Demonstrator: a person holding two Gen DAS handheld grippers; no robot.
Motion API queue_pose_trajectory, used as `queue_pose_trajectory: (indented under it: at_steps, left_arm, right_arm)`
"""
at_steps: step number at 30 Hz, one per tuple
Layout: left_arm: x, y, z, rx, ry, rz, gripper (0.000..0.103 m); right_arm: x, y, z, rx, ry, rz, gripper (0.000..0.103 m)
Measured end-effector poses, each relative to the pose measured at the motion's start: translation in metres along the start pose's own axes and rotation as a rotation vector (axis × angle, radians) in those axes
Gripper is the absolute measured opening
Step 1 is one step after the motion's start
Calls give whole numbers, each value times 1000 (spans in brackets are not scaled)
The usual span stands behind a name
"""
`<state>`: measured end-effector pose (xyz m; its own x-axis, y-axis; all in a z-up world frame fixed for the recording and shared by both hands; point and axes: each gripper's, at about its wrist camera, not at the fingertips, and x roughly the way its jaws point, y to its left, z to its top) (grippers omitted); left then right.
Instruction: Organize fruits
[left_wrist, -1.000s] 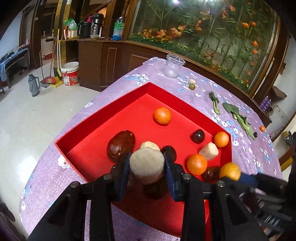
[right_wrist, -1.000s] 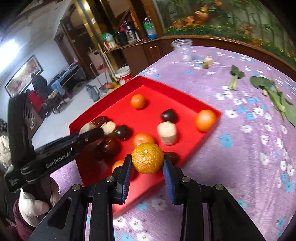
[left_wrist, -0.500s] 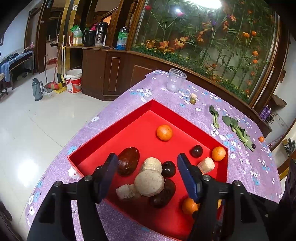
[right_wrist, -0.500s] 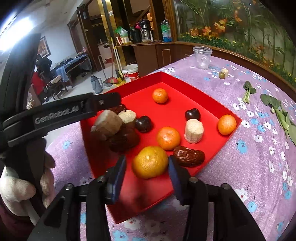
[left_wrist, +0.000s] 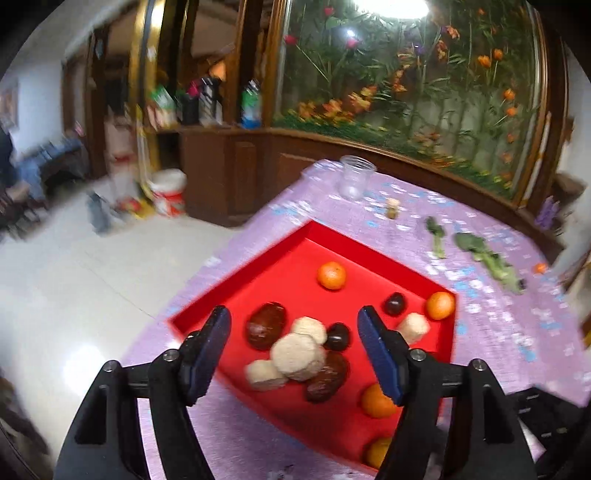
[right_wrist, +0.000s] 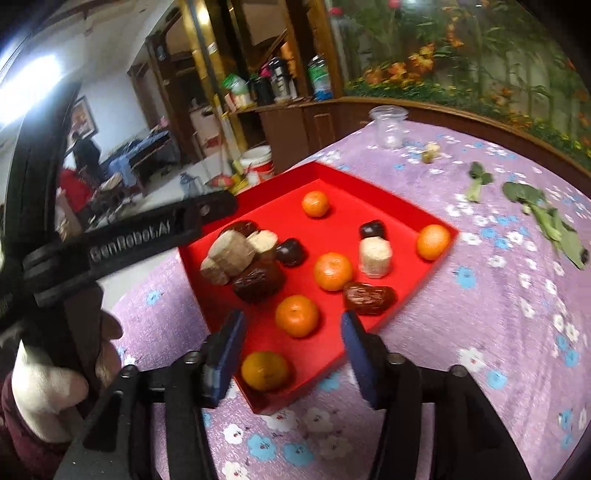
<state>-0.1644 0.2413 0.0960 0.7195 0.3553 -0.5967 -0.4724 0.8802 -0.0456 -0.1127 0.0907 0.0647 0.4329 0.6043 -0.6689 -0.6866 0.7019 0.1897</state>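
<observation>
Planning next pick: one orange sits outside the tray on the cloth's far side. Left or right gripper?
Right, probably. The stray orange lies toward the right gripper's side; both grippers' jaws are opening, nothing between them.

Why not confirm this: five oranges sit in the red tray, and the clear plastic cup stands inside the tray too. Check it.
The cup's place is wrong. The clear plastic cup stands on the purple tablecloth beyond the red tray, not inside it. The right wrist view shows this. Five oranges do sit in the tray.

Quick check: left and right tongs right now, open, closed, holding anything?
Left tongs: opening, holding nothing; the beige fruit pile lies in the red tray.
Right tongs: opening, empty; the orange sits released.
</observation>
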Motion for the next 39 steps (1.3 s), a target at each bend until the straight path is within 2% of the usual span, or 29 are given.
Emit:
queue_pose_trajectory:
  at_steps: [1, 2, 4, 8, 16, 39]
  left_arm:
    - [-5, -5, -1, 17, -16, 23, 87]
    - [-11, -11, -3, 35, -37, 42, 92]
    - [-21, -20, -6, 62, -63, 47, 94]
    - [-30, -35, -11, 91, -51, 15, 94]
    - [-34, -57, -20, 126, -29, 5, 94]
    - [-26, -64, -32, 142, 20, -18, 94]
  right_arm:
    - [-3, -2, -1, 8, -10, -20, 68]
    - [-8, -6, -4, 23, -24, -50, 70]
    - [-15, -13, -10, 46, -39, -94, 71]
    - [-23, -25, -21, 72, -42, -147, 72]
    - [-37, -38, -38, 106, -54, -174, 76]
    - [-32, -35, -46, 106, -29, -174, 77]
